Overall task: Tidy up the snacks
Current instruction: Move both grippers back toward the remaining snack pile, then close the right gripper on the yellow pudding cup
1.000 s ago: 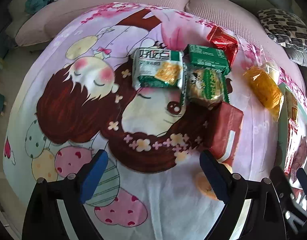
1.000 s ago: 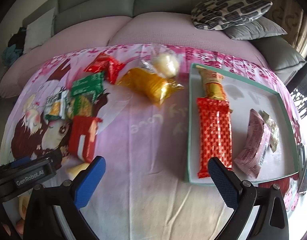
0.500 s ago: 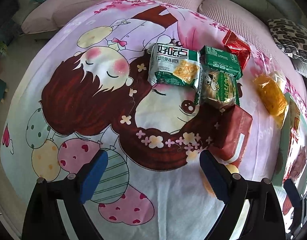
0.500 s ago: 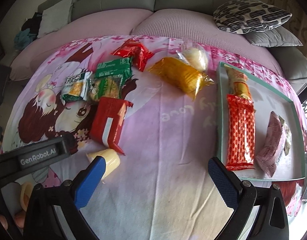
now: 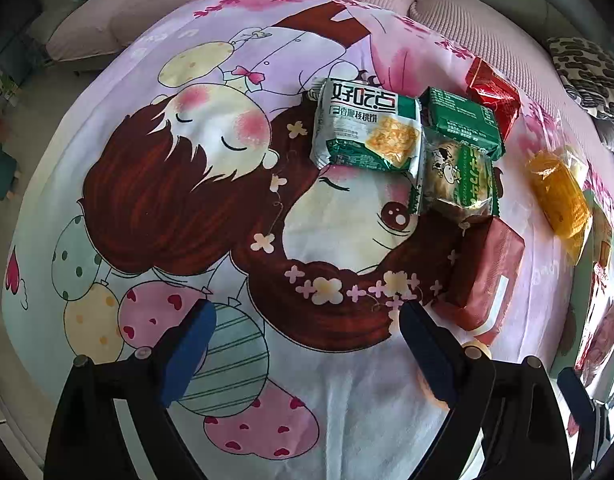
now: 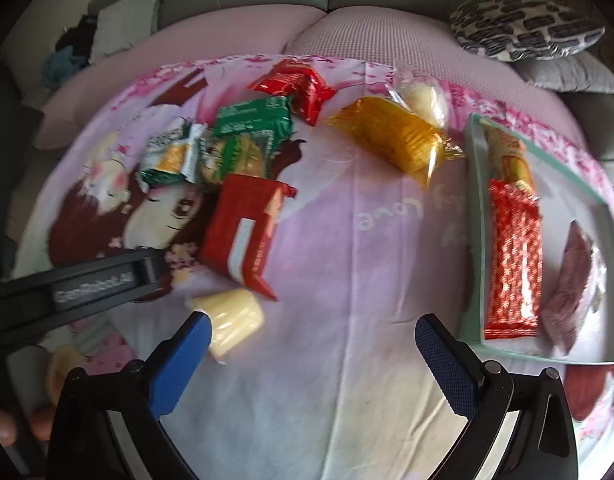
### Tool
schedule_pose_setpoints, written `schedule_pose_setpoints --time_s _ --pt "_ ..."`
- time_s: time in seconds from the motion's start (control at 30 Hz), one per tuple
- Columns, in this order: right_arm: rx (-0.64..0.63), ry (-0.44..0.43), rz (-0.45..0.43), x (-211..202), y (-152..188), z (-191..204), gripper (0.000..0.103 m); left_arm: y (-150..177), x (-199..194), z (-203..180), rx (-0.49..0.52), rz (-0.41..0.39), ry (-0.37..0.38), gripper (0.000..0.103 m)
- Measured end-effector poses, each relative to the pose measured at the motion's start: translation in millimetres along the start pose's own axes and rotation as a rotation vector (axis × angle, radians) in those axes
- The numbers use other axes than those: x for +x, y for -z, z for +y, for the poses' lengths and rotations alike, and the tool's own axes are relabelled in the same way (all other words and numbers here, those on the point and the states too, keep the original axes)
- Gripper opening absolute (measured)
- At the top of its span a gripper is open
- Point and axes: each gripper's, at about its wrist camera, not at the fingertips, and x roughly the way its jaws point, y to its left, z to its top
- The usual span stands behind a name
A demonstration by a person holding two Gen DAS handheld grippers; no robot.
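On soft printed cloth — crinkly foil snack packets; both grippers gape empty.

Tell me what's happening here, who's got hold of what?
Nobody holds anything at this moment. A person has a gripper in each hand above a cartoon-print sheet, and both the left gripper and the right gripper are open and empty. Several snack packets lie loose on the sheet, among them a red packet, a yellow packet and a pale yellow snack beside the right gripper's fingers. The tray on the right already holds a long red packet and others.
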Motion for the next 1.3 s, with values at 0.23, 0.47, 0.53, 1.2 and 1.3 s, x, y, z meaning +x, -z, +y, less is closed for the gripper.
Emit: schedule_pose_setpoints --time_s 0.23,0.47,0.53,1.2,1.3 --pt "-0.044 -0.025 0.001 2.7 2.1 13.3 0.102 -1.1 -2.4 6.4 -0.023 -0.002 0.013 0.093" --pt "-0.058 -0.022 0.058 29.8 4.6 19.3 0.091 0.7 -4.3 4.3 -0.03 0.001 0.021 0.093" --pt "-0.047 -0.047 0.061 33.5 3.8 19.6 0.087 1.4 -4.5 3.8 -0.032 0.002 0.023 0.093" --pt "-0.045 -0.148 0.04 30.9 2.0 26.2 0.042 -0.6 -9.4 4.2 -0.039 -0.007 0.061 0.093" --pt "-0.028 -0.155 0.037 30.3 1.1 24.1 0.041 -0.6 -9.5 4.4 -0.039 -0.008 0.063 0.093"
